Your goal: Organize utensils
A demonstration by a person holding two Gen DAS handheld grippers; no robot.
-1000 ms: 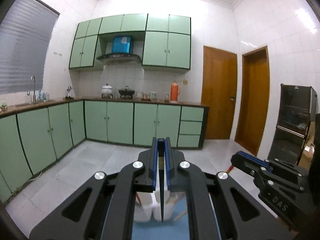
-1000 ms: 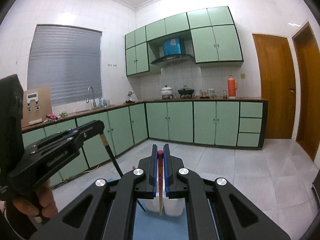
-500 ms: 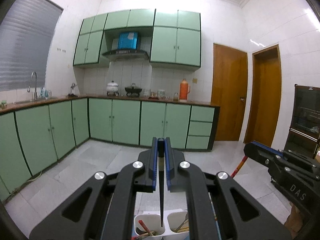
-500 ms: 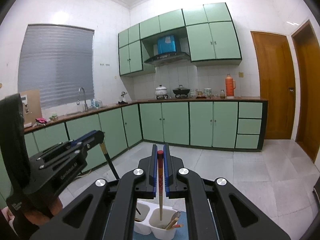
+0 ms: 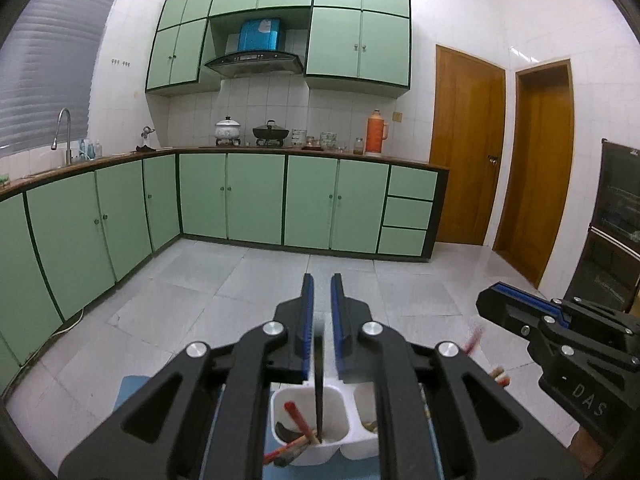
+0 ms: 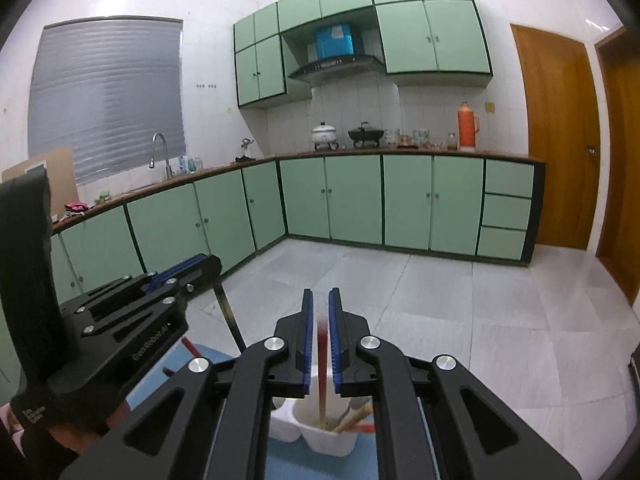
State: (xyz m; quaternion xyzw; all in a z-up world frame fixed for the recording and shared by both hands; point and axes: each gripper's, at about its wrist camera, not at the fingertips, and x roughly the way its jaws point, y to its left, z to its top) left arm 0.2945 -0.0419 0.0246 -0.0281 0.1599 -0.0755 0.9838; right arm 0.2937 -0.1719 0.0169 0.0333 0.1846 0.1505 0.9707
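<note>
A white two-compartment utensil holder (image 5: 344, 432) stands on a blue mat below both grippers; it also shows in the right wrist view (image 6: 332, 436). My left gripper (image 5: 322, 292) is open, and a black chopstick (image 5: 319, 384) drops, blurred, between its fingers into the left compartment, among red and wooden utensils (image 5: 296, 420). My right gripper (image 6: 318, 308) is open, and a red-topped chopstick (image 6: 322, 368) falls, blurred, into the right compartment. Each gripper shows at the edge of the other's view.
The blue mat (image 6: 280, 460) lies under the holder. A green-cabinet kitchen counter (image 5: 280, 156) runs along the far wall. Tiled floor (image 5: 240, 280) lies beyond. A dark glass cabinet (image 5: 616, 232) stands at the right.
Both grippers opened and let go of their chopsticks, which are dropping into the holder. Both cameras tilted down, so the holder shows more fully.
</note>
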